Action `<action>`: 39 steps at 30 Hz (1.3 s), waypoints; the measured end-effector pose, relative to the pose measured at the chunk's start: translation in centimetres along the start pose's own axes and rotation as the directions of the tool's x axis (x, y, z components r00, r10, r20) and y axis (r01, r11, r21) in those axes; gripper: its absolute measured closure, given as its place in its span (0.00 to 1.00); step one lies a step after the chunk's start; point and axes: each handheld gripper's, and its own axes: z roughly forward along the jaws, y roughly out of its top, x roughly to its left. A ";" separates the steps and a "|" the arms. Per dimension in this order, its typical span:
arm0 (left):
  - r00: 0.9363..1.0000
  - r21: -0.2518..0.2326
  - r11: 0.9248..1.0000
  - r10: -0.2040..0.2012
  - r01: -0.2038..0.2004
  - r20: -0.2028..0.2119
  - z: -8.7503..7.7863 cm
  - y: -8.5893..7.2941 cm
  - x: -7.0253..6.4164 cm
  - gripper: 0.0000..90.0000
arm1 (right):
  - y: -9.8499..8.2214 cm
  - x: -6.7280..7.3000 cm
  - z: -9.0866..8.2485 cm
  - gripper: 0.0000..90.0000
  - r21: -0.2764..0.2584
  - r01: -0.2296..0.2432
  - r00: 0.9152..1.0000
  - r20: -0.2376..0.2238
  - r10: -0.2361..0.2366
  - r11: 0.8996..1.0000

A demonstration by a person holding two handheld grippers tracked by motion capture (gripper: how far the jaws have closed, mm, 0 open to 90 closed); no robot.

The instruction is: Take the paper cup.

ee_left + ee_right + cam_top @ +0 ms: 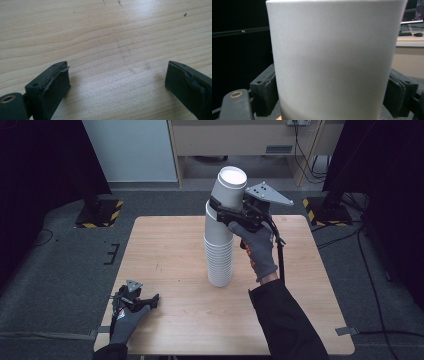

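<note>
A tall stack of white paper cups (pixel 219 255) stands upside down at the middle of the wooden table (pixel 170 245). The top cup (pixel 227 190) leans slightly to the right over the stack. My right gripper (pixel 218 209) is shut on that cup from its right side. The right gripper view has the cup's white wall (pixel 334 57) pressed between both black pads (pixel 265 92). My left gripper (pixel 145 301) rests low at the table's front left corner. It is open, with bare wood between its fingers (pixel 55 82).
Two black stands with yellow-and-black striped bases (pixel 102 212) (pixel 325 210) sit on the floor behind the table's back corners. Cables (pixel 370 270) run across the floor on the right. A pale cabinet (pixel 240 140) stands at the back.
</note>
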 end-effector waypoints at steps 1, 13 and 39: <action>1.000 0.000 1.000 0.000 0.000 0.000 0.0 0.0 0.0 0.06 | 0.2 0.0 -0.2 0.18 -0.005 0.000 1.000 -0.003 0.000 1.000; 1.000 0.001 1.000 0.002 -0.002 0.000 0.0 0.0 0.0 0.05 | 1.0 -1.4 -3.2 0.18 -0.026 0.001 0.999 0.038 0.000 1.000; 1.000 0.008 1.000 0.008 -0.008 0.010 0.1 0.0 0.0 0.02 | -5.9 -6.5 -11.3 0.18 0.049 -0.082 0.991 0.110 0.076 0.995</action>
